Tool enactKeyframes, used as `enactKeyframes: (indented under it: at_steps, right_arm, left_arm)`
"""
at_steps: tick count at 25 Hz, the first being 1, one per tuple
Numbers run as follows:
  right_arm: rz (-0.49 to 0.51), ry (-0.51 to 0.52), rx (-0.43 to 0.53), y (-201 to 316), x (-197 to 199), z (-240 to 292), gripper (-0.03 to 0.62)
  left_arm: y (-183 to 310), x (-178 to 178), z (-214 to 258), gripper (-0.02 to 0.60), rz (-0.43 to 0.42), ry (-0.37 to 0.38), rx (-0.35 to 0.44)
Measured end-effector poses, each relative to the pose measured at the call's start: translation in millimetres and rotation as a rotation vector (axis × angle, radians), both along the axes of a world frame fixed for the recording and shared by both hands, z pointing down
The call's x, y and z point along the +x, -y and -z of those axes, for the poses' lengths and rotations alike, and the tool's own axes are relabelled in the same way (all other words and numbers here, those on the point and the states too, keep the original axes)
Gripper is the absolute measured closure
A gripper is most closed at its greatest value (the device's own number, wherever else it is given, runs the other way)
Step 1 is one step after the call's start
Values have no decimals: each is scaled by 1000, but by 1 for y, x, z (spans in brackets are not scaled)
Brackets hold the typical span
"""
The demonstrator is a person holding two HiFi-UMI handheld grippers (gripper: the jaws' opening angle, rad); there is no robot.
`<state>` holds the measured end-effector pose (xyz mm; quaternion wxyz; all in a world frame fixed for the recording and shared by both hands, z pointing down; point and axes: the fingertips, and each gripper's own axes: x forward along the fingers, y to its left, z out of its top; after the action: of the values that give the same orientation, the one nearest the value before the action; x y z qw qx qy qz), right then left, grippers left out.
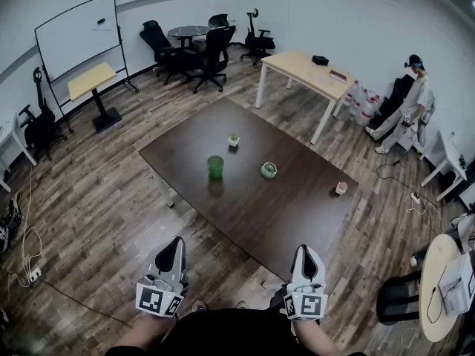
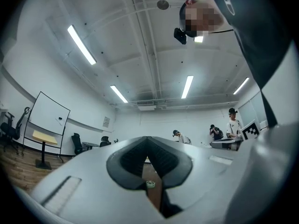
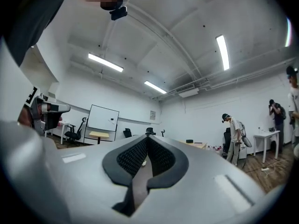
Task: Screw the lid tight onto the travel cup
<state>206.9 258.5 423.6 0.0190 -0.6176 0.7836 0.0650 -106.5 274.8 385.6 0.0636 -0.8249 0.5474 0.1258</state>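
A green travel cup [image 1: 215, 166] stands upright near the middle of the dark brown table [image 1: 297, 221]. Its pale green lid [image 1: 269, 170] lies on the table to the cup's right, apart from it. Both grippers hang well short of the table's near edge, close to the person's body. In the head view my left gripper [image 1: 177, 243] and right gripper [image 1: 305, 251] are shut and hold nothing. The left gripper view shows the left gripper [image 2: 147, 139] with pads pressed together and a small pale thing [image 2: 150, 184] far off below them. The right gripper [image 3: 147, 139] is likewise shut and empty.
A small potted plant [image 1: 234, 140] stands behind the cup, and a small pink thing [image 1: 341, 188] sits near the table's right edge. A light wooden table [image 1: 308, 73], office chairs [image 1: 211, 50] and a whiteboard [image 1: 78, 34] stand beyond. People [image 3: 235, 136] stand at the room's right side.
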Motion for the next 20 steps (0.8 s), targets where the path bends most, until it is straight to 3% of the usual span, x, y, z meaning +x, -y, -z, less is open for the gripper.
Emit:
enactKeyframes:
  at_steps: [4, 11, 20]
  right_arm:
    - [12, -24, 4, 17, 9, -3, 585]
    - [102, 43, -3, 49, 40, -10, 585]
    - [105, 53, -4, 122, 43, -3, 586]
  left_arm:
    - [10, 11, -1, 583, 24, -2, -16]
    - [26, 50, -2, 583, 73, 47, -33]
    - [104, 36, 3, 583, 91, 72, -28]
